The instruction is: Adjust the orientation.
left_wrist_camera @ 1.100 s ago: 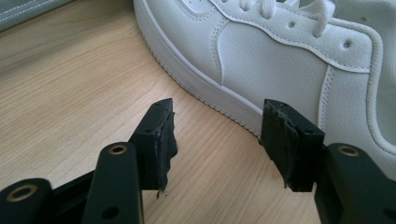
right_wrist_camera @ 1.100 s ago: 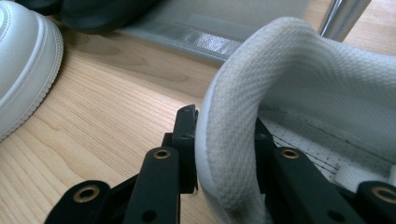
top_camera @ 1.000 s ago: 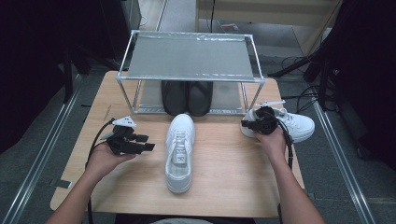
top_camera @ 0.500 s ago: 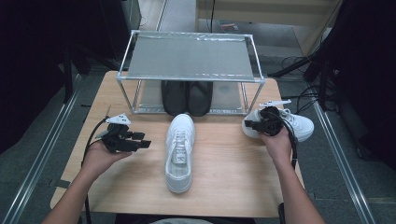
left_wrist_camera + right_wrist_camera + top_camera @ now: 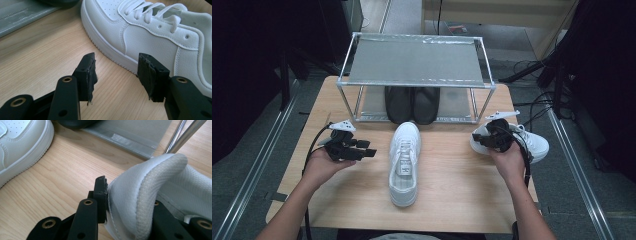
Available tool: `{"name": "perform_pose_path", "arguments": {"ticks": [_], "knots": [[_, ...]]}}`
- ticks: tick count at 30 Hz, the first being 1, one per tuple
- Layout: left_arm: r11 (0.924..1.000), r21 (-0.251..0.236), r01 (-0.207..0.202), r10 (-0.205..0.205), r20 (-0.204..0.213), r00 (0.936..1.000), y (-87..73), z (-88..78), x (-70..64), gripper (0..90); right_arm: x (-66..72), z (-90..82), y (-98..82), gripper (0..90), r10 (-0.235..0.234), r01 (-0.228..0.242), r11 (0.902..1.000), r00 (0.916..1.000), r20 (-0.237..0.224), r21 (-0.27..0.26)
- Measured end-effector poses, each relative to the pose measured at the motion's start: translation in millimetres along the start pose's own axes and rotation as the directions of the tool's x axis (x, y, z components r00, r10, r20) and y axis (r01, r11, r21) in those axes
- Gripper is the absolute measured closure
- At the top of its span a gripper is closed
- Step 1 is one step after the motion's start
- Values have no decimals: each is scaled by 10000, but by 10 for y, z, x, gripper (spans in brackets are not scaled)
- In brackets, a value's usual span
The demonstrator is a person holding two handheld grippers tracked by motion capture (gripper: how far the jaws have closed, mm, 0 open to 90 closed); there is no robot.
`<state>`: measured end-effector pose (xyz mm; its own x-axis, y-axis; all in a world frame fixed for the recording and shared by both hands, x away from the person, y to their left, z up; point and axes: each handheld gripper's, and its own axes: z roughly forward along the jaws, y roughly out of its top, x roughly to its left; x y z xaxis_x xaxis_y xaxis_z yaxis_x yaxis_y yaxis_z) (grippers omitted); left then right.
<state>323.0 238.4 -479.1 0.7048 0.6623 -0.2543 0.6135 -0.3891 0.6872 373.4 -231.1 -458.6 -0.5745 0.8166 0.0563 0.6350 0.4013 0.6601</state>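
The pair of black shoes (image 5: 411, 104) under the metal-framed grey shelf rack (image 5: 414, 62) shows only its heels. The white leather sneaker's padded heel collar (image 5: 147, 192) hides the right gripper's far jaw.

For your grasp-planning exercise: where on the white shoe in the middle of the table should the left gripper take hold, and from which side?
Grip the shoe at its heel collar, one of the fingers inside the opening and one outside. That rim is thin and firm, unlike the wide, rounded body. The heel points toward the person, so come from the near end, above the opening. The left gripper, open beside the shoe, would probably need to turn downward first.
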Motion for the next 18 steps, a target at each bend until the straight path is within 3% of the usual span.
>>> {"name": "perform_pose_path", "arguments": {"ticks": [7, 12, 18], "knots": [[10000, -68, -17, 19, 175, 9998, 66, 31, 17, 487, 156, -78, -24, 749, -423, 423, 9991, 9991, 91, -14], [9999, -73, -127, 129, 262, 9996, 120, 81, -2, 487, 301, -109, -41, 747, -423, 424, 9990, 9991, -95, 101], [9997, 28, -249, 247, 409, 9989, 174, 136, -1, 485, 521, -138, -64, 745, -795, 800, 9965, 9966, -205, 240]]}}
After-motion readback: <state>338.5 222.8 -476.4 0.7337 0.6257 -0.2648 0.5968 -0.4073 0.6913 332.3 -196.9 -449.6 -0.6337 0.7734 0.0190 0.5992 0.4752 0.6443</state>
